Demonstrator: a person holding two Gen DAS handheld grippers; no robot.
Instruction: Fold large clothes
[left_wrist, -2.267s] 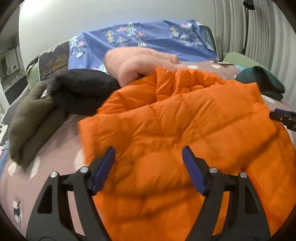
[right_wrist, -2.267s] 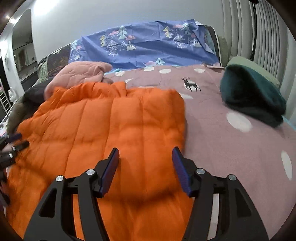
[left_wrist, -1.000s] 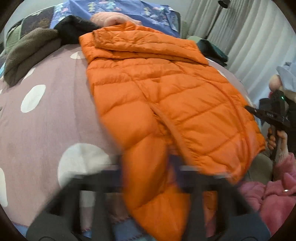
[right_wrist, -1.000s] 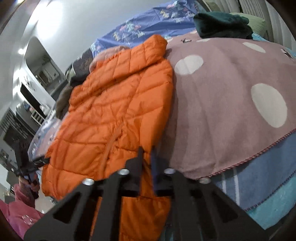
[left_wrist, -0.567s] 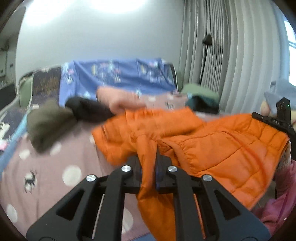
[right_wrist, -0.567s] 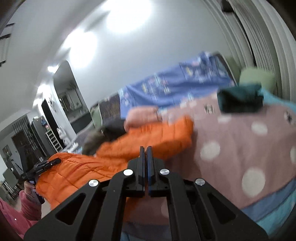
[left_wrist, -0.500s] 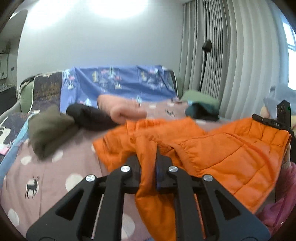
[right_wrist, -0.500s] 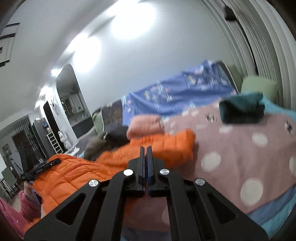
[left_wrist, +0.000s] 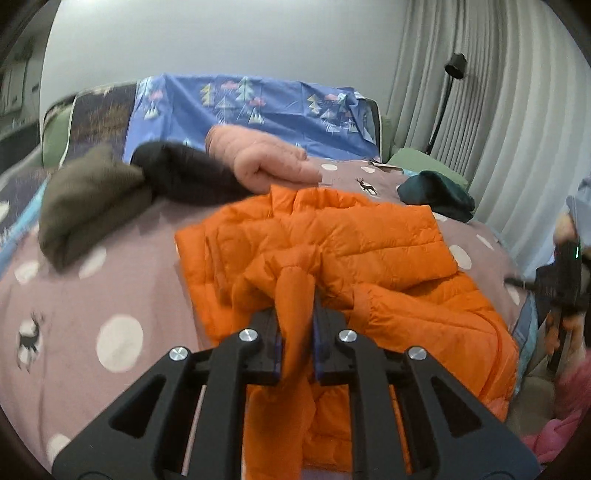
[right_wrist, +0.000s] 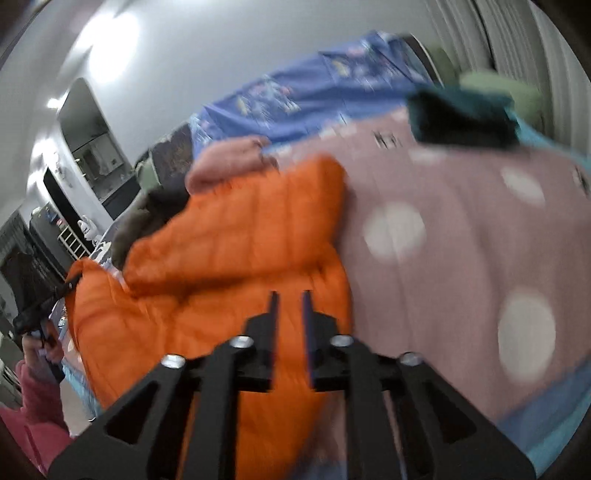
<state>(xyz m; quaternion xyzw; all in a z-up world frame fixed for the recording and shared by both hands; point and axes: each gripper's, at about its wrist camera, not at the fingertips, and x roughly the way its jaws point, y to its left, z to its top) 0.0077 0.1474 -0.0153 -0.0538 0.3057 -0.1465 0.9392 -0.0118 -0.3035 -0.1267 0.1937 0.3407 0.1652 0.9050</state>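
Left wrist view shows my orange puffer jacket (left_wrist: 332, 251) lying across the near edge of the bed (left_wrist: 110, 277), its hem half hanging off toward me and the upper part already doubled over. My left gripper (left_wrist: 295, 317) is clamped on a bunched ridge of the jacket at that near edge. My right gripper (right_wrist: 288, 314) hovers over the jacket's right side with its jaws a narrow gap apart; the blur keeps me from telling whether any fabric sits between them.

I judge the step in hand is carrying the hem up over the body. To do it well I would lift both corners level, keep the quilted fabric taut between them, and lay it flat so trapped air does not puff the fold open.

Toward the far edge sit a pink bundle (left_wrist: 258, 158), a black one (left_wrist: 184, 177), an olive one (left_wrist: 85, 206) and a dark green one (left_wrist: 436, 192).
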